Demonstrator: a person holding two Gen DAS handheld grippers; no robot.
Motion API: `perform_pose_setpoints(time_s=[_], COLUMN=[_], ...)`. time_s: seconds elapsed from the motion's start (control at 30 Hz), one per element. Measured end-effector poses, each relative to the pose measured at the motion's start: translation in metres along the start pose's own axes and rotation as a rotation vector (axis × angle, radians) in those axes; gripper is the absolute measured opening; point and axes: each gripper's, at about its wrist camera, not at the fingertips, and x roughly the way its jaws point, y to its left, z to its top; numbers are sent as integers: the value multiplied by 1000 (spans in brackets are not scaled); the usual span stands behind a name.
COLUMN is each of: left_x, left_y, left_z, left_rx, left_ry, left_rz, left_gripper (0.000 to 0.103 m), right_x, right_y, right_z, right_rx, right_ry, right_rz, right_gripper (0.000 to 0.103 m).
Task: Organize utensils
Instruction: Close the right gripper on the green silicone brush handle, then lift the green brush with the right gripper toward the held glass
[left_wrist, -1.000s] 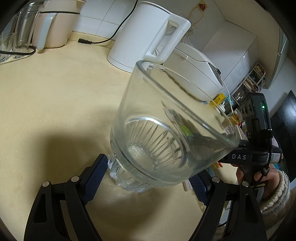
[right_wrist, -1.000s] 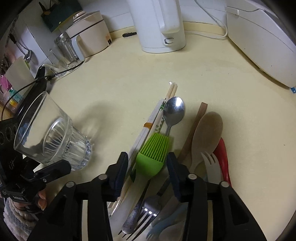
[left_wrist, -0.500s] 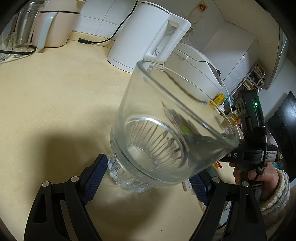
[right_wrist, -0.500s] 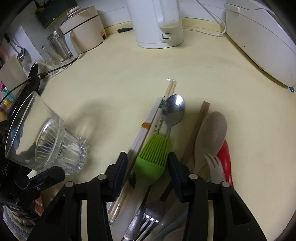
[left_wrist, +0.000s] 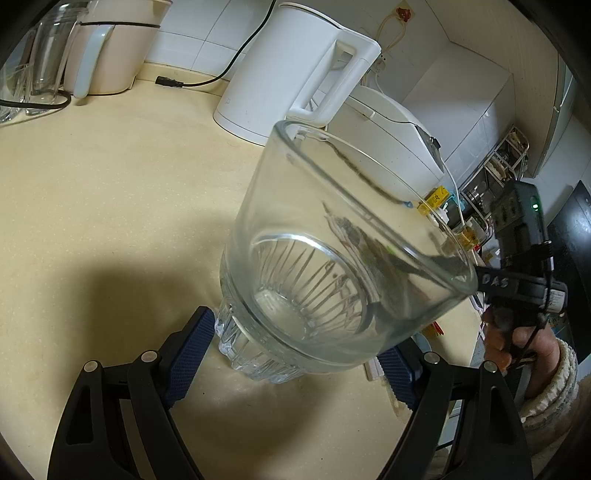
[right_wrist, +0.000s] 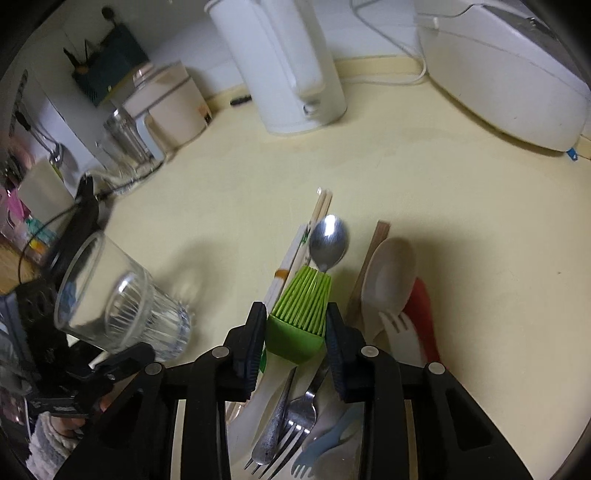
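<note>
Two claws: right claw (right_wrist: 295, 328) closing w/ green brush (right_wrist: 300, 314) between pads; left claw (left_wrist: 295, 350) pinches glass (left_wrist: 332, 266).

We read "DAS", handwritten in pale letters, on the black body of the right gripper (left_wrist: 511, 286) held at the right edge of the left wrist view. Small yellow tags (left_wrist: 436, 197) sit beyond the clear ribbed drinking glass (left_wrist: 332, 266), but we can't make out their print. In the right wrist view we find nothing legible.
</note>
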Motion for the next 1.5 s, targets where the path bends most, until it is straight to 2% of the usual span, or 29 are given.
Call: perform_pose_setpoints(time_s=[0.3,0.57,0.9,1.5], left_x=[0,0,0,0], left_y=[0,0,0,1], left_z=[0,0,0,0], left_rx=[0,-1,-1,-2], left_ry=[0,-1,-1,-1], left_rz=[-1,-1,-1,-2], left_gripper=[87,87,87,87], right_x=[-43,-71,-85,-84], right_y=[-7,-15,-26,-28], right_z=[11,20,24,24], right_rx=[19,12,27,16], right_ry=[-147,-236,-270,-273], right_rz=[-27,-84,-128,-165], right_gripper=[32,32,32,32])
